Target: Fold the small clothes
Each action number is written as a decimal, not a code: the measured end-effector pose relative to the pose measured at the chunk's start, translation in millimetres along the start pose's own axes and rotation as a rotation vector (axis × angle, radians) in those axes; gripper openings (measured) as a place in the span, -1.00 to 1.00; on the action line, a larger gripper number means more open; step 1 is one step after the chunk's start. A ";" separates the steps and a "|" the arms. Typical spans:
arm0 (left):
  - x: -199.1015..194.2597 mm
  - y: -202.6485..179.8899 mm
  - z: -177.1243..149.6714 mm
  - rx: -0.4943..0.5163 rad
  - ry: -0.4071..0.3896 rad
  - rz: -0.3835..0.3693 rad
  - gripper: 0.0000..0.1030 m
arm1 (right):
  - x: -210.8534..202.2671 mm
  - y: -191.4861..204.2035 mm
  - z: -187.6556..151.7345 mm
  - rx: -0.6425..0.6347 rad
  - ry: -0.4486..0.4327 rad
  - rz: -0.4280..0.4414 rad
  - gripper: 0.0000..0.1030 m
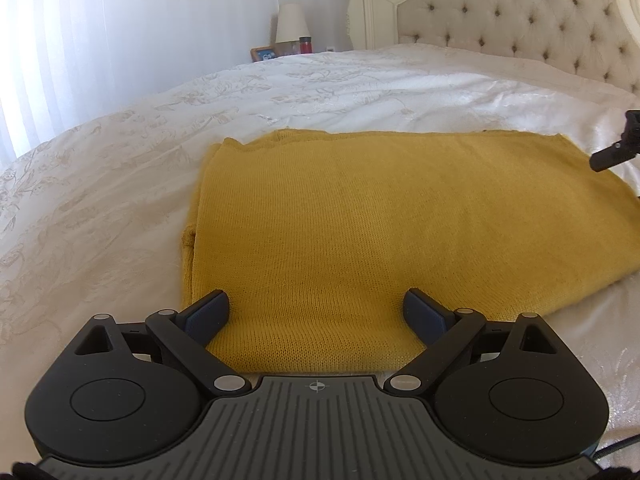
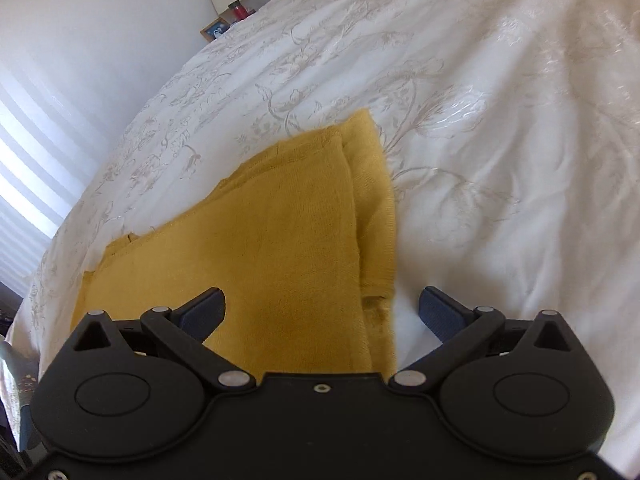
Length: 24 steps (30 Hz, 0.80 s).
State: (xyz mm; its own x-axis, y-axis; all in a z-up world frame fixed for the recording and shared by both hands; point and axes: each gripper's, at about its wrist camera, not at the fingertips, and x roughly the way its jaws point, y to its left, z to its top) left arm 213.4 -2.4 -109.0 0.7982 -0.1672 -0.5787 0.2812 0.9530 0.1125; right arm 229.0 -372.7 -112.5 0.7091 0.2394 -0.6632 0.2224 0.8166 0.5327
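A mustard yellow knitted garment lies folded flat into a rectangle on the white bedspread. My left gripper is open and empty, with its fingers over the garment's near left corner. The garment also shows in the right wrist view, with layered edges along its right side. My right gripper is open and empty, straddling the garment's right edge: the left finger is over the cloth, the right finger over the bedspread. Part of the right gripper shows at the right edge of the left wrist view.
The bed has a white floral-embroidered cover and a tufted cream headboard at the back right. A bedside table at the back holds a lamp, a red jar and a small picture frame. Bright curtains hang on the left.
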 end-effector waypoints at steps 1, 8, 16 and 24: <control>0.0 -0.6 0.3 0.003 0.001 0.004 0.86 | 5.4 0.5 1.3 -0.005 -0.001 0.007 1.00; 0.9 6.7 14.7 -0.024 0.072 -0.026 0.83 | 16.7 -12.3 6.4 -0.028 -0.097 0.097 1.00; -5.6 1.6 62.7 -0.103 0.108 -0.035 0.72 | 19.3 -9.3 11.0 -0.036 -0.098 0.089 1.00; 42.0 -38.8 113.3 -0.117 0.157 -0.102 0.72 | 24.8 23.3 0.8 -0.316 -0.020 -0.065 1.00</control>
State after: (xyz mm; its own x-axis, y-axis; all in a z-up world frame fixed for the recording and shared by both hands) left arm 296.3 -75.0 -46.2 0.6734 -0.2318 -0.7019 0.2856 0.9574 -0.0422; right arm 252.3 -348.1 -116.1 0.7141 0.1732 -0.6783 0.0517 0.9532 0.2978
